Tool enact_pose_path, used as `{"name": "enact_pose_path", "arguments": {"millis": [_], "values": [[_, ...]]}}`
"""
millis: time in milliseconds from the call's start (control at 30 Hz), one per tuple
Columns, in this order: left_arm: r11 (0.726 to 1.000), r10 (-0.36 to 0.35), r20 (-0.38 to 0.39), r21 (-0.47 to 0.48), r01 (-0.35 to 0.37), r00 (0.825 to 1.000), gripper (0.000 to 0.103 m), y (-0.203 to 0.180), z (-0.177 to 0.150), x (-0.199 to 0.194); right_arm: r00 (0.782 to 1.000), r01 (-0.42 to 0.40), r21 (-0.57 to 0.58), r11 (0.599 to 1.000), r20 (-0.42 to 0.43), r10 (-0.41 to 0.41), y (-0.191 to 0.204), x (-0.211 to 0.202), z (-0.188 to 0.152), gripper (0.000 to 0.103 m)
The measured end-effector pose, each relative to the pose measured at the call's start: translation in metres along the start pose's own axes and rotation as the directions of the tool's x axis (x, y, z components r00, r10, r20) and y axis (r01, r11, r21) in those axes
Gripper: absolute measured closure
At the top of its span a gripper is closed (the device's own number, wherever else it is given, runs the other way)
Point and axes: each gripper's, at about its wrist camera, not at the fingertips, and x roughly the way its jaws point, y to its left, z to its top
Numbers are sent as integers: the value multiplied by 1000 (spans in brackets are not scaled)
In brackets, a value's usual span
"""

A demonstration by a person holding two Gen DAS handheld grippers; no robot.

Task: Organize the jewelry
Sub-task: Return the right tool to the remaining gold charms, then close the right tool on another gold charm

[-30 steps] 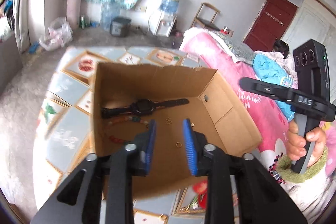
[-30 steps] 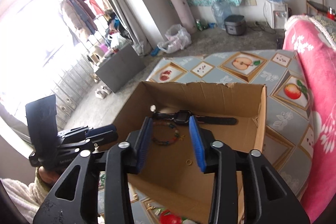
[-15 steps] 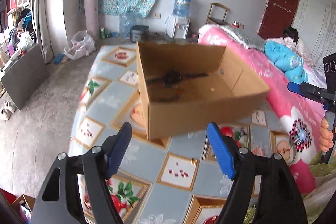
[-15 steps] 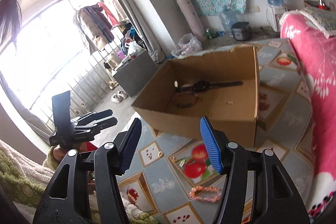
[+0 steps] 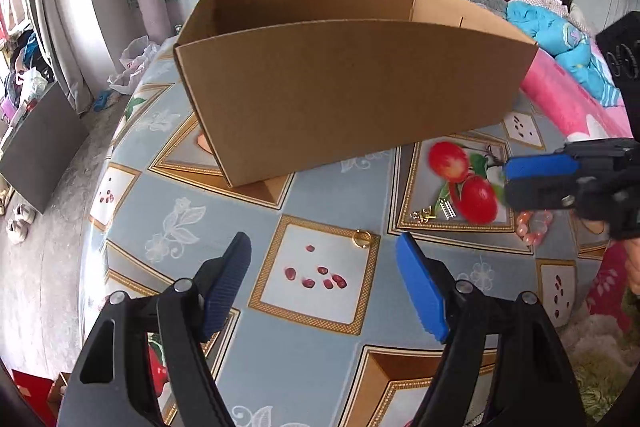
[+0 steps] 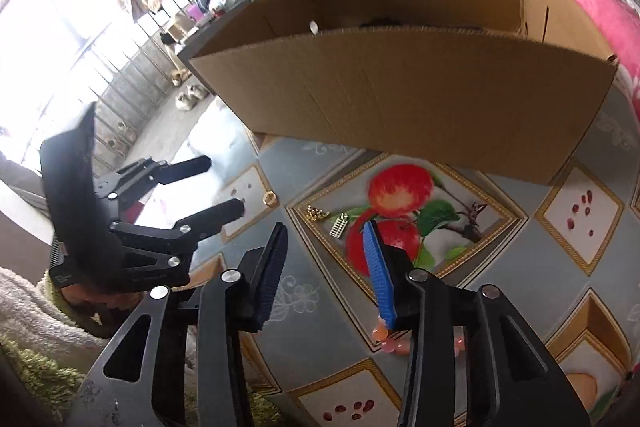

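Left wrist view: your left gripper [image 5: 323, 269], jaws wide apart and empty, hangs over the fruit-patterned tablecloth [image 5: 320, 359]; a gold ring [image 5: 362, 238] lies just beyond, near the cardboard box [image 5: 352, 91].

Right wrist view: your right gripper [image 6: 326, 263], jaws closing on nothing, is above the pink bead bracelet [image 6: 390, 343]; gold earrings [image 6: 318, 213] lie ahead.

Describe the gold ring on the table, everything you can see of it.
The ring is a small, plain gold band, shiny like metal, lying flat on the patterned tablecloth at the gold border of a tile with red seeds. It sits in front of the cardboard box, apart from it. Nothing touches it; the open left tool is just short of it.
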Motion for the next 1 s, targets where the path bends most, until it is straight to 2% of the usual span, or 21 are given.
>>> {"name": "enact_pose_path", "arguments": {"millis": [100, 200, 333, 533, 667, 867, 1000], "values": [[1000, 1, 20, 30, -2, 1000, 30, -4, 0, 0, 999, 9, 42, 999, -37, -7, 0, 15, 1, 75], [999, -9, 23, 41, 8, 1000, 31, -5, 2, 1, 997, 70, 34, 997, -47, -68, 6, 24, 3, 76], [999, -36, 14, 37, 35, 999, 35, -7, 2, 7, 989, 141, -20, 990, -45, -142, 22, 35, 9, 79], [997, -67, 26, 38, 66, 997, 41, -8, 2, 8, 973, 223, -110, 969, -35, -228, 43, 45, 12, 92], [995, -90, 21, 34, 89, 996, 45, -9, 2, 8, 972, 224, -124, 967, -40, -230, 46, 49, 12, 100], [992, -121, 17, 33, 121, 992, 51, -14, 2, 10, 979, 196, -88, 977, -47, -200, 23, 46, 10, 101], [992, -126, 6, 27, 126, 992, 61, -16, 2, 14, 978, 198, -75, 977, -44, -202, 16, 41, 8, 101]]}}
